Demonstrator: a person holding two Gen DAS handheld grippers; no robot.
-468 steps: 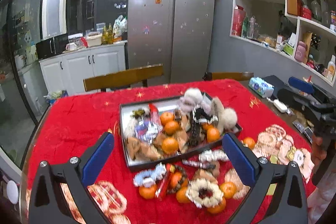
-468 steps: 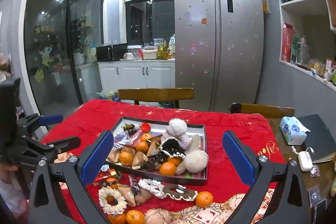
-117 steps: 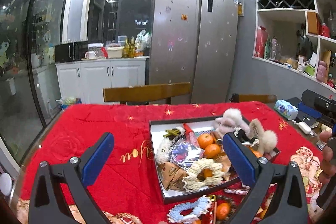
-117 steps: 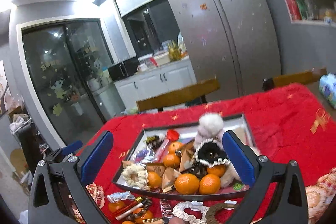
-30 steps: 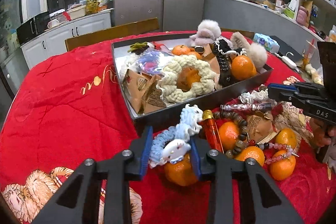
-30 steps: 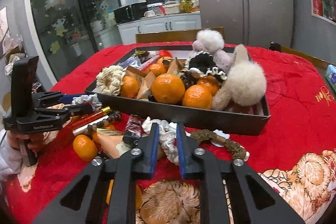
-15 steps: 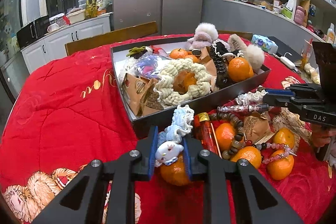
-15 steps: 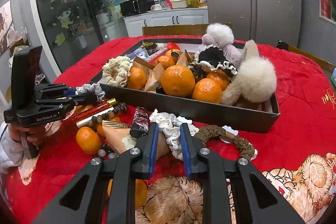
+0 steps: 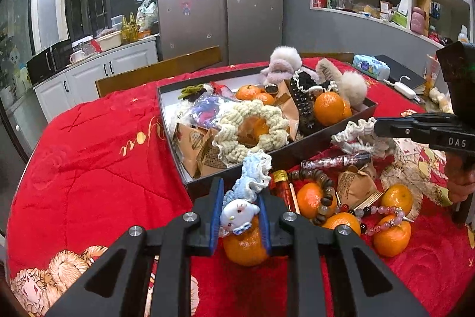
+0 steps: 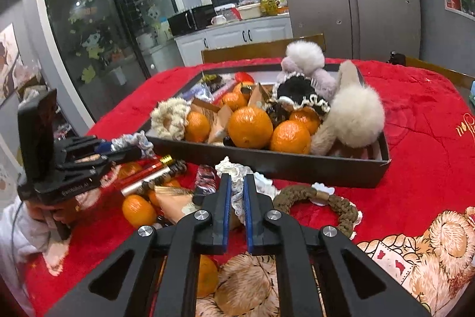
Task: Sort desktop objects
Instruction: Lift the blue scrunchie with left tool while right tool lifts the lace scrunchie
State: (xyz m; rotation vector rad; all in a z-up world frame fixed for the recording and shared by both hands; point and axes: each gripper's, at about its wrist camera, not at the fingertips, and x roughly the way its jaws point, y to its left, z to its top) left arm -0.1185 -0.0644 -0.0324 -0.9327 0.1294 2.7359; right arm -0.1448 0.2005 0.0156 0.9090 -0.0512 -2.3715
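Your right gripper (image 10: 236, 192): clamped on white lace scrunchie (image 10: 237, 183).
Your tray (image 10: 267, 162): just behind it, holding oranges (image 10: 250, 127).

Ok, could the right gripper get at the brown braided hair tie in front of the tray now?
Probably not yet: the right gripper is shut on the white lace scrunchie. The brown hair tie lies uncovered beside it.

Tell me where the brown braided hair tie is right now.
In the right wrist view, the brown braided hair tie lies on the red tablecloth, just right of the right tool and in front of the dark tray.
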